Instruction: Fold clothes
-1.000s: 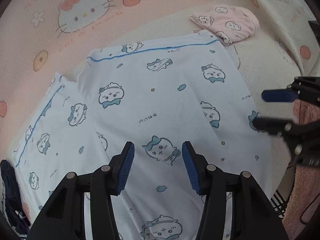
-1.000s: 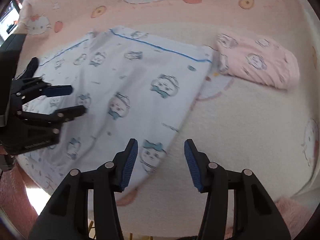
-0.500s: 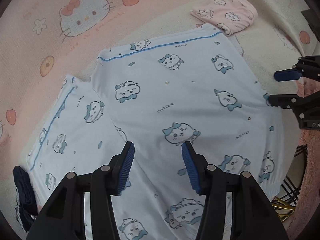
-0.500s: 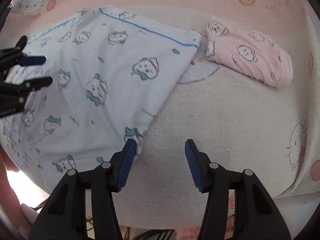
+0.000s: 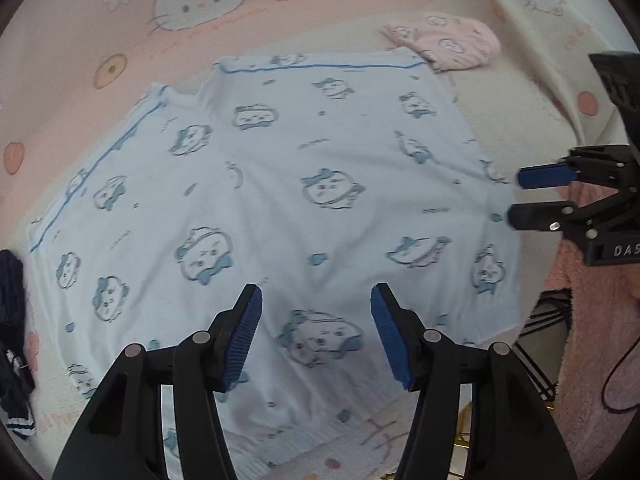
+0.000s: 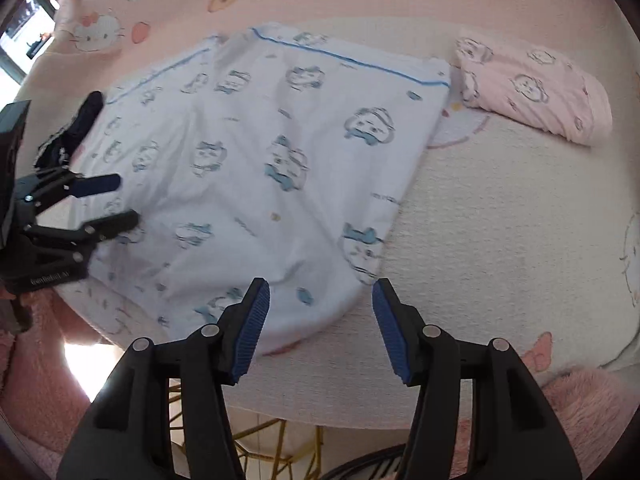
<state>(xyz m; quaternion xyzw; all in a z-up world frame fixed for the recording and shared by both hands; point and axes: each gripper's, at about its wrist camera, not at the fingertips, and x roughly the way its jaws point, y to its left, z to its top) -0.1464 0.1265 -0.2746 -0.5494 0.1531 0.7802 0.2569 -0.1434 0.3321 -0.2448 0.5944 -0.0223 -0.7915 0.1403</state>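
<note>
garment: pale blue top (image 5: 320, 200) (image 6: 256, 168) with blue cartoon faces and blue piping | state: I saw it spread flat, partly folded, one side lapped over the body, a few soft creases | folded item: pink printed garment (image 5: 448, 44) (image 6: 536, 88) lay just beside its far corner | third: dark navy piece (image 5: 12, 320) (image 6: 76, 128) bunched at the opposite edge

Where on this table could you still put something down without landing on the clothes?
Bare cloth lies right of the light blue garment, in front of the folded pink garment. The far pink strip of tablecloth is free too. The left side is crowded: a dark navy item sits at the garment's edge.
</note>
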